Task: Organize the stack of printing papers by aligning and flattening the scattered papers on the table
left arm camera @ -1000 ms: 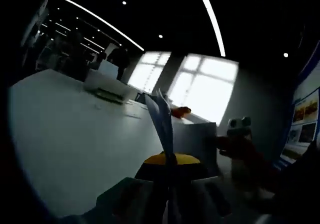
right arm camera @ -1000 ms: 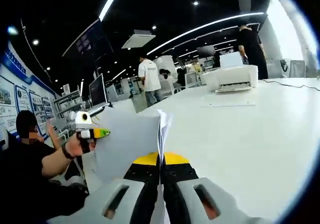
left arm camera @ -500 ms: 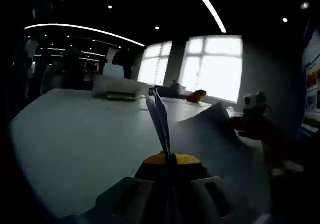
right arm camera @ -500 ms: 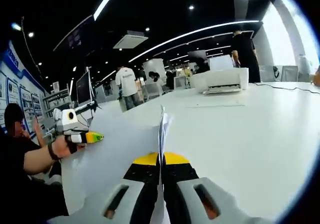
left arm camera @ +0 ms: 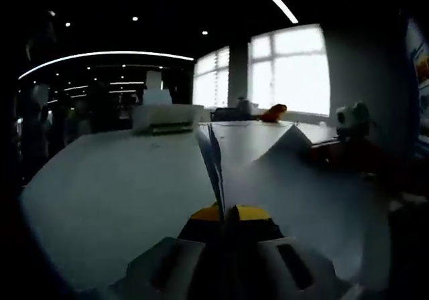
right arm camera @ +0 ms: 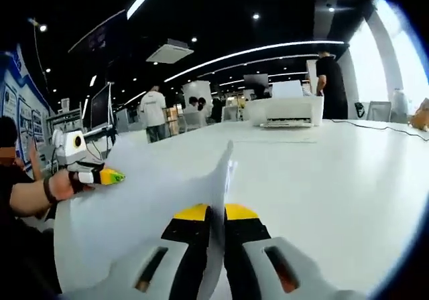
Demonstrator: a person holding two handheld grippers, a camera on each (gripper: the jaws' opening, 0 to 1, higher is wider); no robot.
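Two grippers: each one has its jaws pressed together on an edge of the papers, one at each side of the stack.
Right gripper (right arm camera: 216, 228): its black and yellow jaws pinch the papers (right arm camera: 167, 199), which stand on edge between them and bend away to the left in the right gripper view.
Left gripper (left arm camera: 226, 228): its jaws clamp the other side of the papers (left arm camera: 295, 186); thin sheet edges rise between them and the sheet spreads to the right in the left gripper view.
Papers: held over the white table (right arm camera: 335, 173), near its edge.
Hand (right arm camera: 64, 183): it holds the left gripper at the far corner of the sheet.
Table: wide, white, pale under the lamps.
Printer (right arm camera: 285, 109): white, far on the table.
People: several stand far behind, near the desks.
Windows (left arm camera: 288, 69): bright, at the far wall.
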